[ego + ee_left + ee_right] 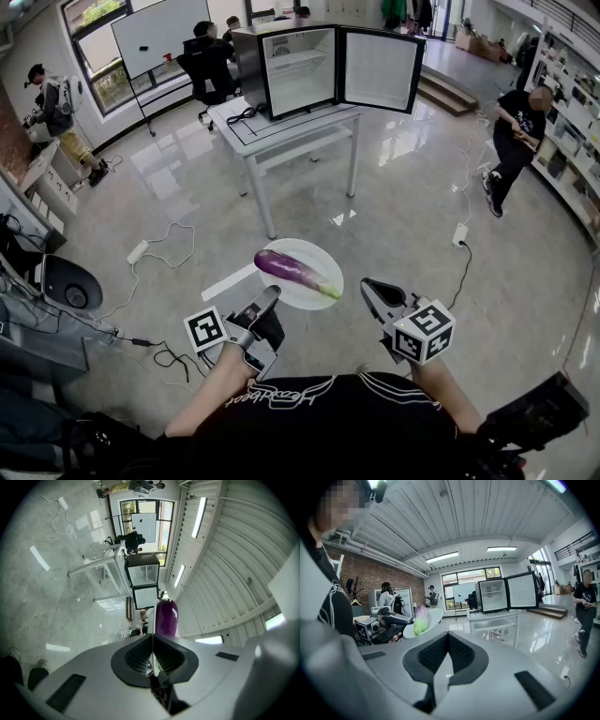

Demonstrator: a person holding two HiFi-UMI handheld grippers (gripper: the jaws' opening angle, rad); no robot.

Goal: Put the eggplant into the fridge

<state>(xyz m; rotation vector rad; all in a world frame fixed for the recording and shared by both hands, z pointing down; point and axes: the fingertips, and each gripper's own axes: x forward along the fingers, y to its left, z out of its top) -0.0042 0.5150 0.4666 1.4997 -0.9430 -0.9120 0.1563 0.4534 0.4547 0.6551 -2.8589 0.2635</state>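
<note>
A purple eggplant (286,268) with a green stem end lies on a white plate (311,249) held in the air over the floor. My left gripper (273,294) is shut on the plate's near rim; in the left gripper view the thin rim (152,620) runs between the closed jaws (152,638), with the eggplant (166,615) just beyond. My right gripper (371,287) is shut and holds nothing, a little to the right of the plate. From the right gripper view (447,637) the plate (432,617) and eggplant (420,619) sit at the left. The small fridge (296,70) stands open on a white table (281,129) ahead.
The fridge door (380,70) is swung out to the right. Cables and a power strip (138,251) trail over the glossy floor at the left. A person (511,141) stands by shelves at the right; others are near the whiteboard (155,33) and windows behind.
</note>
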